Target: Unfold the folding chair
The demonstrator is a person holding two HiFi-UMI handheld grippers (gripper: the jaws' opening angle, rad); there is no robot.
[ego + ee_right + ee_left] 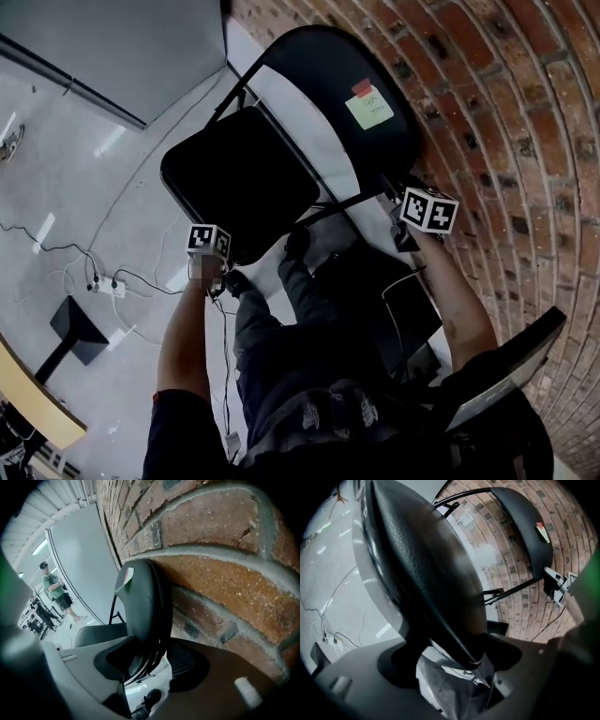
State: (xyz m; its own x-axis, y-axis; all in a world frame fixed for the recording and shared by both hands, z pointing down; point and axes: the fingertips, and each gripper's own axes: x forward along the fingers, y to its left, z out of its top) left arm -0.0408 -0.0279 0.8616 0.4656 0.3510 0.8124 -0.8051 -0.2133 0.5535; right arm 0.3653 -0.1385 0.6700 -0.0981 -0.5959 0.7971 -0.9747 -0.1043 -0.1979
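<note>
The black padded folding chair (281, 141) stands on the pale floor (112, 187) against the red brick wall (525, 141), and its seat (426, 573) looks partly lowered. The left tool (459, 663) is clamped on the seat's front edge, the right tool (145, 663) on the backrest (140, 602). Press the seat down steadily while the right steadies the back, so the chair doesn't skid

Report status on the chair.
Left gripper shut on seat edge. Right gripper shut on backrest. Folding chair partly open. Brick wall close behind backrest.

readable text: none | note (368, 106) on chair backrest (314, 66): marks too small to read
</note>
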